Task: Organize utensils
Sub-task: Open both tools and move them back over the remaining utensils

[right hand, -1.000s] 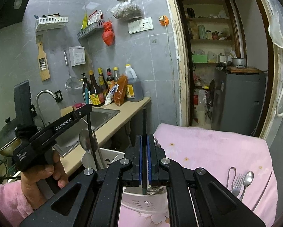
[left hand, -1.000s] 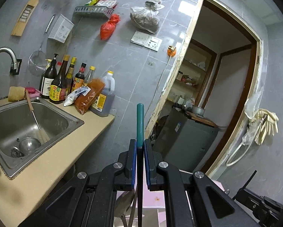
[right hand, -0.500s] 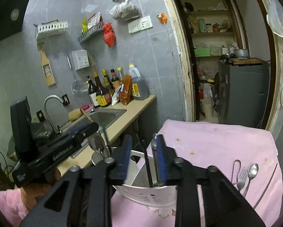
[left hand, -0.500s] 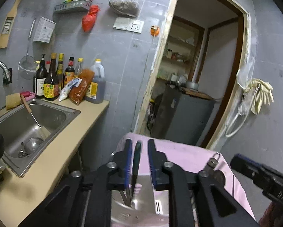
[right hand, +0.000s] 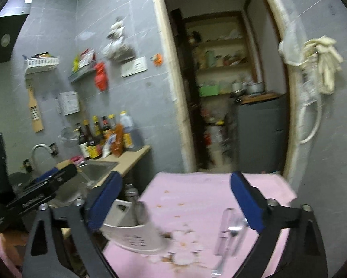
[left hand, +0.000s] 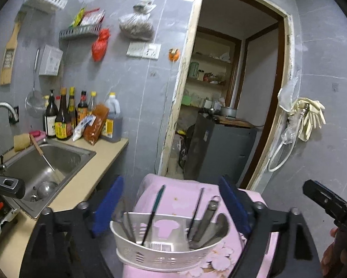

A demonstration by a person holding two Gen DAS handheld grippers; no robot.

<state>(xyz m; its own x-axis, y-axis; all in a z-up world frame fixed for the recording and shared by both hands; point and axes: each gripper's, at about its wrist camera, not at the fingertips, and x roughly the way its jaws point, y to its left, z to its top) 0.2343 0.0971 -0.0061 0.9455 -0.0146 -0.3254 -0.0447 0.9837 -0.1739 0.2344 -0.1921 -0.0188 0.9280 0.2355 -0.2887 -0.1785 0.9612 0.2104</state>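
Our wide-open, empty right gripper (right hand: 174,199) is nearest the blurry, maybe silver spoons (right hand: 231,231), lying lengthwise ahead.

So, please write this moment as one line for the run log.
left gripper: jaws just opened, empty | right gripper: jaws just opened, empty | utensils in white basket | fork on pink cloth
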